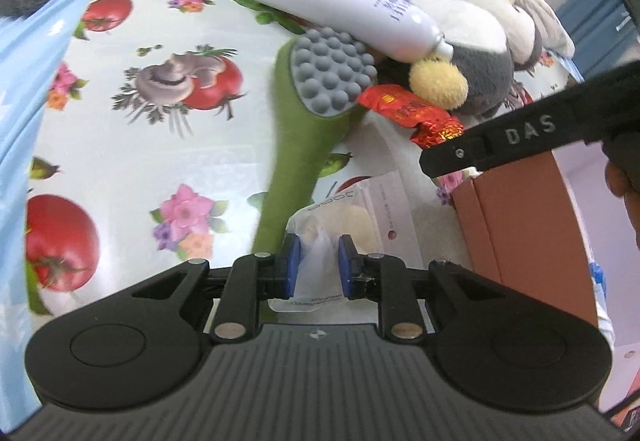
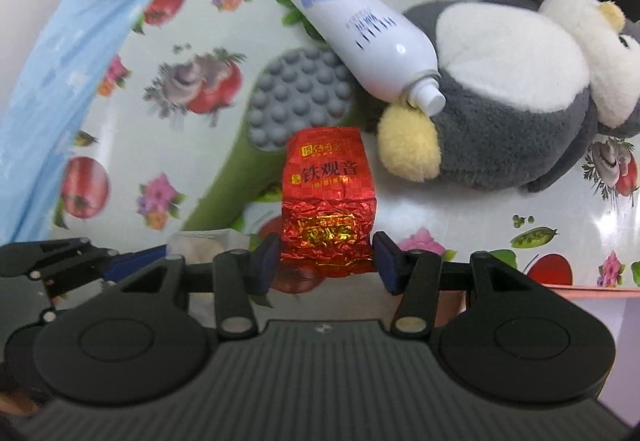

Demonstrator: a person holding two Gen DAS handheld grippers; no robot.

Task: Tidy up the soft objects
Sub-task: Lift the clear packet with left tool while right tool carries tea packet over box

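The left gripper [image 1: 319, 265] is clamped on a thin clear bag [image 1: 332, 237], light and slippery; the right gripper [image 2: 326, 261] pinches a crinkly red packet [image 2: 328, 201] above the tabletop [image 1: 132, 145], near the plush toy [image 2: 500, 101].

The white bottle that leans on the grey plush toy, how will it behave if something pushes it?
The white bottle looks round and smooth, so it will probably roll or slide. It lies tilted on the massage brush and the plush toy, so it seems unsteady. Its glossy surface may be slippery.
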